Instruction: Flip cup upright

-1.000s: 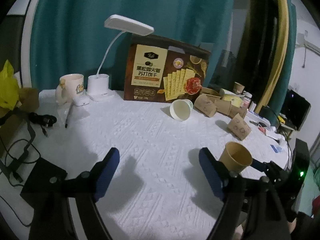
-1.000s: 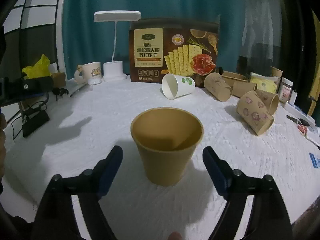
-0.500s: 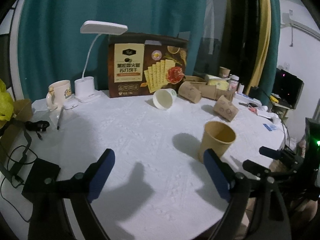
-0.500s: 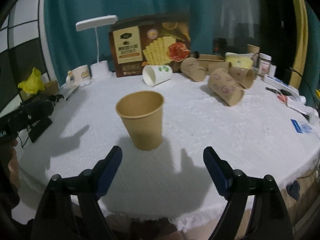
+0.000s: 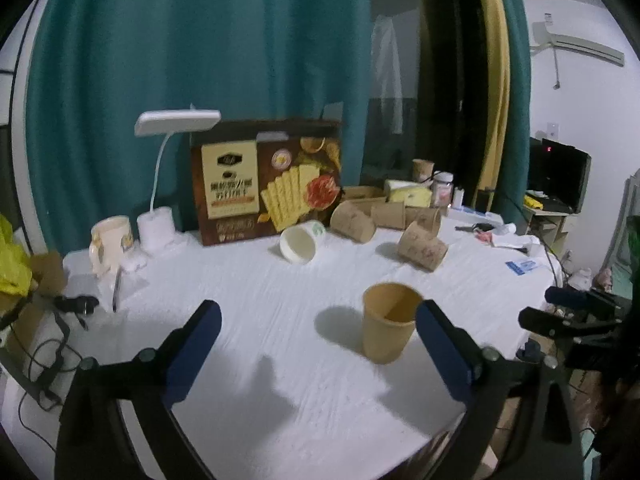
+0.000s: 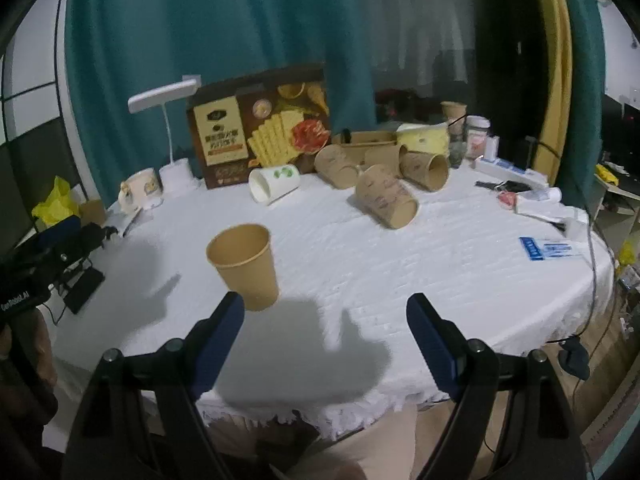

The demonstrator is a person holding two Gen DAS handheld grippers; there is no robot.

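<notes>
From my left jaws [image 5: 316,354], spread wide with nothing between the pads, having just been opening, the plain brown cup [image 5: 389,322] stands at about 1 o'clock, just inside my right-hand pad and not touched by it. Its long axis is vertical, mouth up, base on the white surface [image 5: 256,296]. From my right jaws [image 6: 325,338], also wide and empty, the same cup [image 6: 245,266] sits at about 11 o'clock, just beyond my left-hand pad. I judge both hands about equally near it, and this 1 cup needs no further turn. 1 second back the cup filled the gap between my right jaws; now it lies farther off and to the side, and both hands have drawn back.
</notes>
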